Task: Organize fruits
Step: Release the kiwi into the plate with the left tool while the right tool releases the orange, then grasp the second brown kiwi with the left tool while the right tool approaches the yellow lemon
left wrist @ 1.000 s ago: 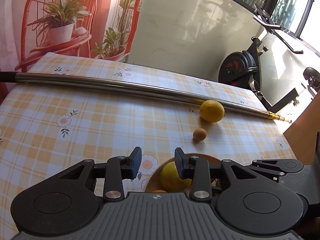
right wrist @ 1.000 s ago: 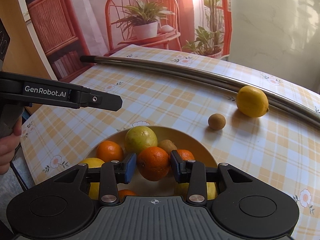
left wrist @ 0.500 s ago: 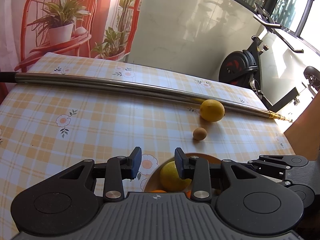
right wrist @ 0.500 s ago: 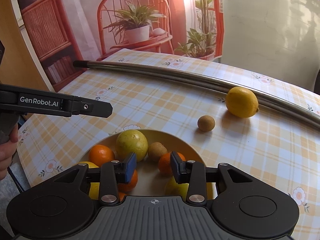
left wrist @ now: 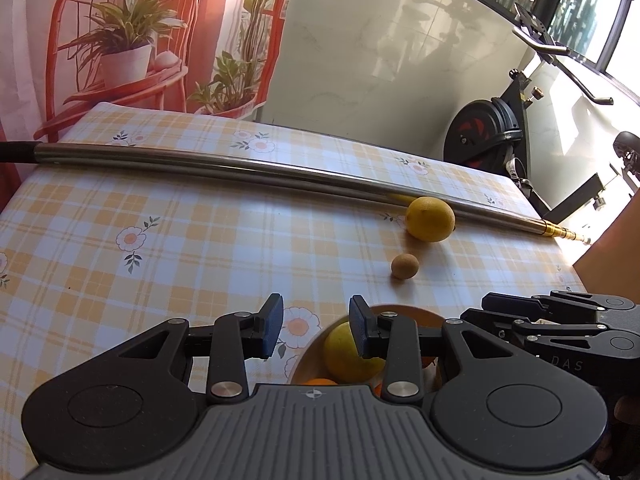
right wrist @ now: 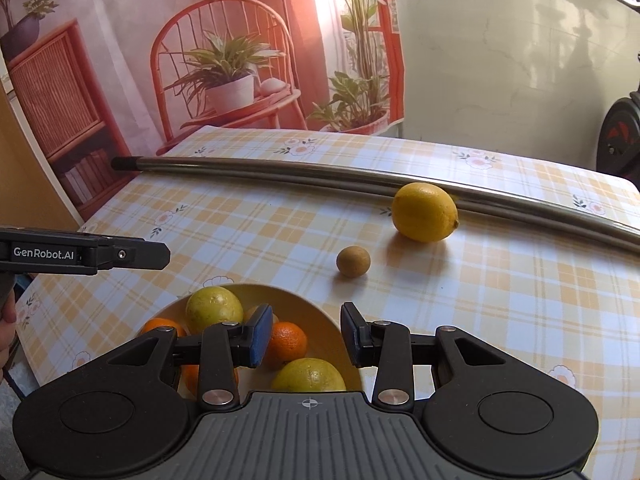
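Observation:
A tan bowl near the table's front edge holds several oranges and yellow-green fruits. Beyond it on the checked cloth lie a small brown fruit and a yellow lemon, apart from each other. My right gripper hovers open over the bowl's right half, nothing between its pads. My left gripper stands open over the bowl's left rim, also with nothing in it. The left wrist view shows the lemon, the brown fruit and the right gripper at the right.
A long metal pole lies across the table behind the lemon, which rests against it. An exercise bike stands past the table's far right corner. A printed backdrop hangs behind the table. A person's hand shows at the left edge.
My right gripper has shifted to the right over the bowl. The orange seen between its pads a second ago now lies in the bowl. The left gripper has stayed still.

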